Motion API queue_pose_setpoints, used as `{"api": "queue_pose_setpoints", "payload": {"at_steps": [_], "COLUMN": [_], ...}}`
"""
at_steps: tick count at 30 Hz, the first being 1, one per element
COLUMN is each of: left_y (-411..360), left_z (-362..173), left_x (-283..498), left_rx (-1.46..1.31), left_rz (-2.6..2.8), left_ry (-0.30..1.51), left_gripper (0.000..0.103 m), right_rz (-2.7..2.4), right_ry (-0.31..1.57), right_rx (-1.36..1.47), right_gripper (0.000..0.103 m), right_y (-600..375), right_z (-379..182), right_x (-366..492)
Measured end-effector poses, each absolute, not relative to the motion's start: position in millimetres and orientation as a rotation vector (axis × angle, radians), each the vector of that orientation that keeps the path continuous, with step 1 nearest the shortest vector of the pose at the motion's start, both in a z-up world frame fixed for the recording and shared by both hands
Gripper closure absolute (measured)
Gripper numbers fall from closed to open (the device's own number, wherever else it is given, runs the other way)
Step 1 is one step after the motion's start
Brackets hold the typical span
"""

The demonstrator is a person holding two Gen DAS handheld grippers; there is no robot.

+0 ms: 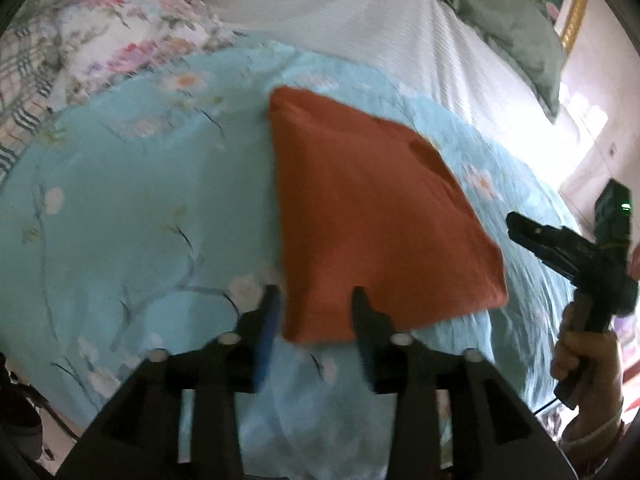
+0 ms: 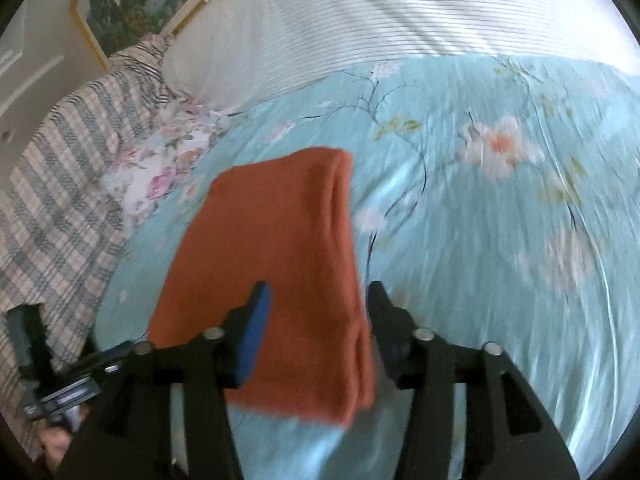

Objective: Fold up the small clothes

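An orange-red cloth (image 1: pixel 372 216), folded into a flat rectangle, lies on the light blue floral bedspread (image 1: pixel 120 208); it also shows in the right wrist view (image 2: pixel 280 264). My left gripper (image 1: pixel 316 300) is open, its fingers straddling the cloth's near left corner, holding nothing. My right gripper (image 2: pixel 316 300) is open above the cloth's near right edge, empty. The right gripper also shows at the right edge of the left wrist view (image 1: pixel 520 226), held in a hand.
A white ribbed blanket (image 2: pixel 340 20) and a green pillow (image 1: pixel 504 24) lie at the head of the bed. A plaid and floral quilt (image 2: pixel 60 184) lies along one side. A framed picture (image 2: pixel 132 0) hangs on the wall. The other hand-held gripper (image 2: pixel 60 384) shows at lower left.
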State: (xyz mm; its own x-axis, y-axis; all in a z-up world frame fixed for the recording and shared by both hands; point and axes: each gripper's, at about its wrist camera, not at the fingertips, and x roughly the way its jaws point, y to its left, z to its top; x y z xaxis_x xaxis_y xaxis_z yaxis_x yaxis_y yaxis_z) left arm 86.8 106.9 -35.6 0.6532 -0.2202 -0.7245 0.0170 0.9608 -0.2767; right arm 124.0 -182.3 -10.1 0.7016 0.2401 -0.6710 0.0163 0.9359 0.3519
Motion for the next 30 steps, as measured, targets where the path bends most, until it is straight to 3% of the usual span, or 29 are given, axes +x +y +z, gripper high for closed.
{"api": "queue_pose_setpoints", "payload": {"at_steps": [7, 8, 9, 12, 15, 24, 27, 30], "left_y": [114.7, 114.9, 114.0, 114.4, 115.0, 120.5, 121.8, 121.5], "left_z": [-41.5, -43.6, -46.1, -43.6, -41.7, -67.9, -68.0, -63.8], "left_x": [118.5, 123.0, 127.9, 136.9, 148.5, 181.7, 180.3, 176.3], "left_rx": [-0.257, -0.261, -0.259, -0.264, -0.256, -0.336, -0.338, -0.33], "left_rz": [-0.121, -0.129, -0.137, -0.142, -0.117, -0.126, -0.117, -0.108], "left_ry": [0.887, 0.892, 0.901, 0.889, 0.884, 0.957, 0.959, 0.951], "left_gripper": [0.057, 0.057, 0.057, 0.057, 0.058, 0.054, 0.052, 0.052], "right_rz": [0.185, 0.21, 0.232, 0.239, 0.214, 0.144, 0.124, 0.102], "right_ry": [0.891, 0.909, 0.919, 0.836, 0.767, 0.871, 0.878, 0.828], "right_rx": [0.496, 0.532, 0.552, 0.515, 0.47, 0.471, 0.467, 0.473], "right_gripper": [0.052, 0.064, 0.084, 0.091, 0.091, 0.09, 0.077, 0.077], "right_y": [-200.5, -202.2, -202.1, -195.3, -191.6, -196.0, -198.4, -197.0], "right_z": [-47.7, -54.4, -56.6, -31.2, -12.3, -59.4, -55.9, -37.2], "right_x": [204.2, 212.5, 215.7, 202.0, 183.5, 205.7, 205.1, 183.0]}}
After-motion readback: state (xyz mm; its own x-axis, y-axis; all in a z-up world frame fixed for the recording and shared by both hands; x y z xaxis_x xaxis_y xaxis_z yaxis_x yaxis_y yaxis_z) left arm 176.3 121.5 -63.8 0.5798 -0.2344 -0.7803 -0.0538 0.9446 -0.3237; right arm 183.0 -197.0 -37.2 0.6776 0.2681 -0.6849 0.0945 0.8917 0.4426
